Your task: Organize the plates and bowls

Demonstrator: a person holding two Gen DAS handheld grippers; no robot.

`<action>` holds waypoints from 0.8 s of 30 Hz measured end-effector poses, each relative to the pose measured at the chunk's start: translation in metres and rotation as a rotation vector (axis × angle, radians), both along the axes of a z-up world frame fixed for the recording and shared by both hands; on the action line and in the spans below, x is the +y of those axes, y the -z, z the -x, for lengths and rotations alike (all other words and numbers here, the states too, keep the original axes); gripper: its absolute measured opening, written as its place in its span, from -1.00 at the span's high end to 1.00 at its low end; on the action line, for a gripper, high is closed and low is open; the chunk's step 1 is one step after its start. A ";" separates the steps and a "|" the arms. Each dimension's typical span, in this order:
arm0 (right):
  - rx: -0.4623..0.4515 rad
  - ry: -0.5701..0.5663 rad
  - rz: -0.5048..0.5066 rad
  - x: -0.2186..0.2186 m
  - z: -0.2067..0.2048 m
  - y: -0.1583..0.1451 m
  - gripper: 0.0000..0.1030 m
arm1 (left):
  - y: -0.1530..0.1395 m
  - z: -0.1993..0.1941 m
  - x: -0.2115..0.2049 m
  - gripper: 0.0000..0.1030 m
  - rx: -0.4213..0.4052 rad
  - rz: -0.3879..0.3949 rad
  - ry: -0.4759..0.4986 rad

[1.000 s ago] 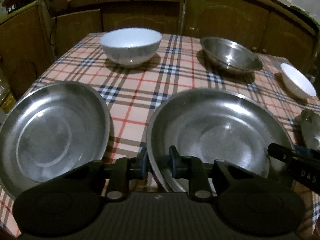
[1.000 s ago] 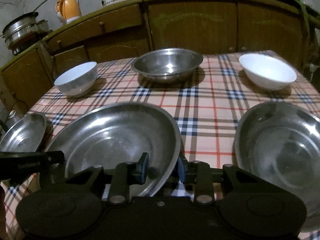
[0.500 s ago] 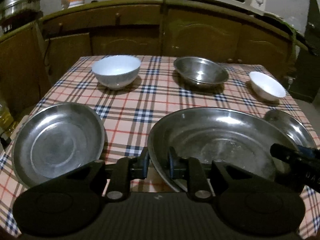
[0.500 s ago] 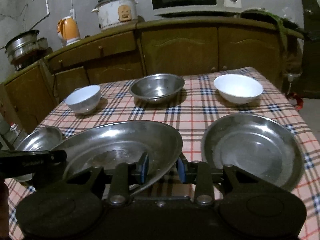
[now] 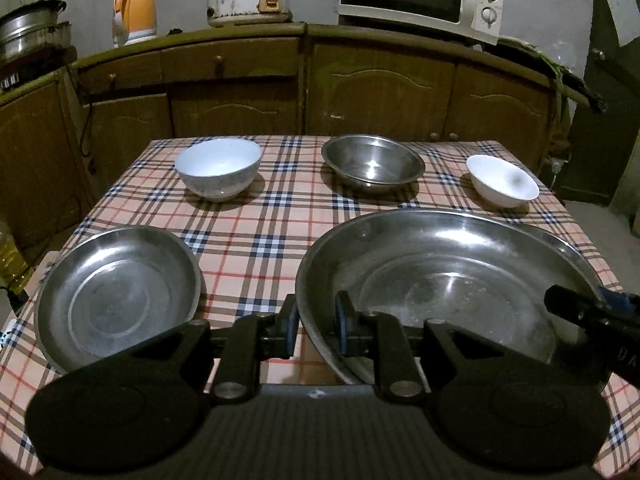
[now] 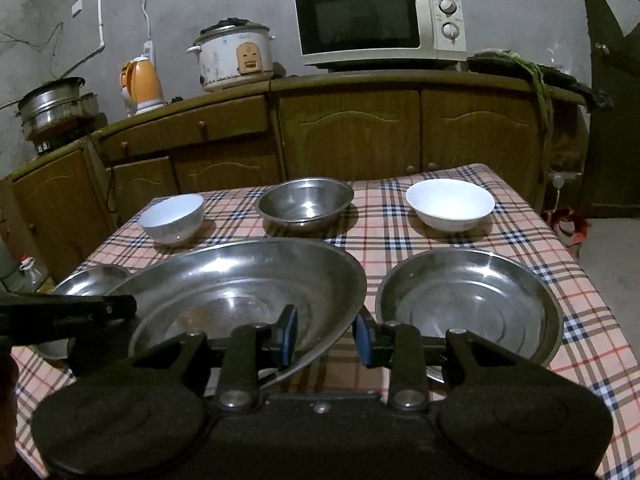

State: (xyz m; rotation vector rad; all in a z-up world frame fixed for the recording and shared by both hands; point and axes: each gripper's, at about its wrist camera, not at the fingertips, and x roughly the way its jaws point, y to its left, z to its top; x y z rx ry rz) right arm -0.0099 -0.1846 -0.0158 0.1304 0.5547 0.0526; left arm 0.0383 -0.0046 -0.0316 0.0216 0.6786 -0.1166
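Observation:
A large steel plate (image 5: pixel 440 280) (image 6: pixel 248 280) hangs tilted above the plaid table (image 5: pixel 256 240), held at both sides. My left gripper (image 5: pixel 316 328) is shut on its left rim. My right gripper (image 6: pixel 326 336) is shut on its right rim. On the cloth to the left lies a smaller steel plate (image 5: pixel 116 296) (image 6: pixel 88 284), and another steel plate (image 6: pixel 468 308) lies to the right. At the back stand a pale blue bowl (image 5: pixel 218 168) (image 6: pixel 172 216), a steel bowl (image 5: pixel 372 164) (image 6: pixel 304 204) and a white bowl (image 5: pixel 502 184) (image 6: pixel 450 204).
Brown cabinets (image 6: pixel 348 136) run behind the table, carrying a microwave (image 6: pixel 380 24), a rice cooker (image 6: pixel 232 56), an orange kettle (image 6: pixel 142 84) and a steel pot (image 6: pixel 52 104). A plastic bottle (image 6: pixel 30 272) stands off the table's left side.
Both grippers have risen and drawn back with the large plate, which now hangs above the cloth. The bowls and the two smaller plates have stayed put.

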 end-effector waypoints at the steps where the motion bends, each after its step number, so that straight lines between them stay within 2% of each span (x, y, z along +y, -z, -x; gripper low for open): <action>1: -0.002 0.001 0.000 0.000 0.000 0.001 0.24 | 0.000 0.000 0.000 0.63 -0.003 -0.002 0.002; 24: 0.024 0.003 0.028 0.007 -0.012 0.038 0.24 | 0.024 -0.013 0.001 0.63 0.011 -0.022 -0.004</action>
